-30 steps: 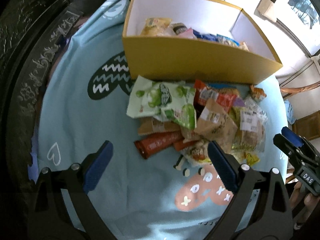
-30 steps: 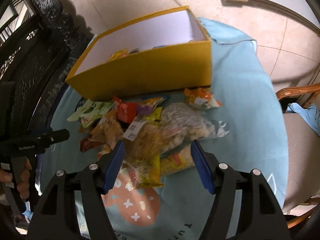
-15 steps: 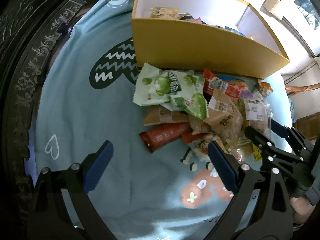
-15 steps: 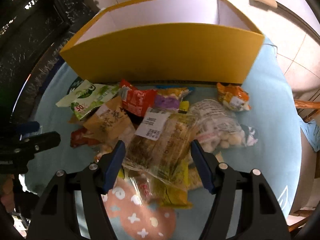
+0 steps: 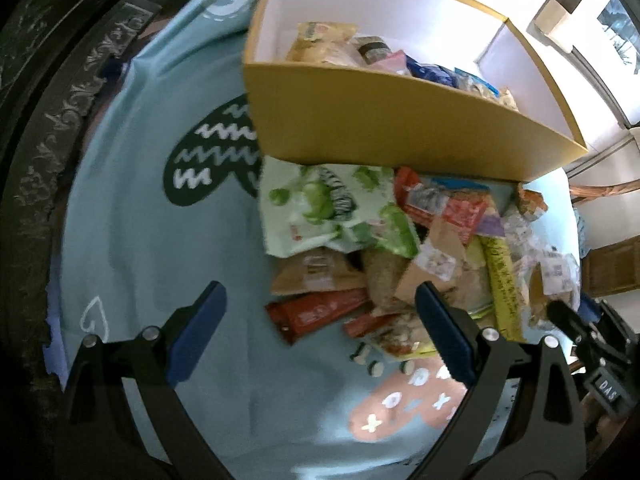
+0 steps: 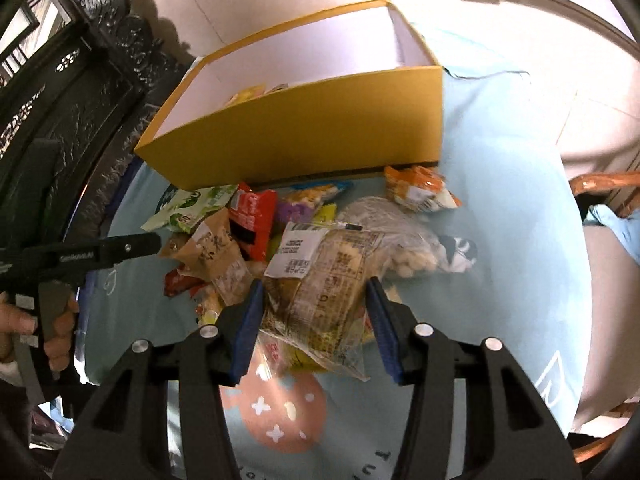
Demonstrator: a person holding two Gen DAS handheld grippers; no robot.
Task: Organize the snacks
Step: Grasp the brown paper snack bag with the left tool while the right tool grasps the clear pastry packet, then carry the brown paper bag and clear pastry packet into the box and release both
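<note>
A pile of snack packets [image 5: 420, 248] lies on the light blue cloth in front of an open yellow box [image 5: 400, 128] that holds several snacks. My right gripper [image 6: 314, 284] is closing; its blue pads press both sides of a clear packet with a white label [image 6: 320, 276], at the near edge of the pile. My left gripper [image 5: 318, 294] stands wide open above the cloth, over a red bar [image 5: 316, 314] and a brown packet, with nothing held. A green and white packet [image 5: 320, 208] lies nearest the box.
Dark carved wooden furniture [image 5: 40, 120] curves around the table's left side. A wooden chair [image 6: 600, 184] with a blue cloth stands at the right. The printed blue tablecloth [image 6: 500, 200] covers the round table. A person's hand [image 6: 60, 332] grips the left tool.
The right gripper dipped onto the pile, narrowed around the clear labelled packet and rose back a little. The left gripper shifted slightly toward the pile and stayed open.
</note>
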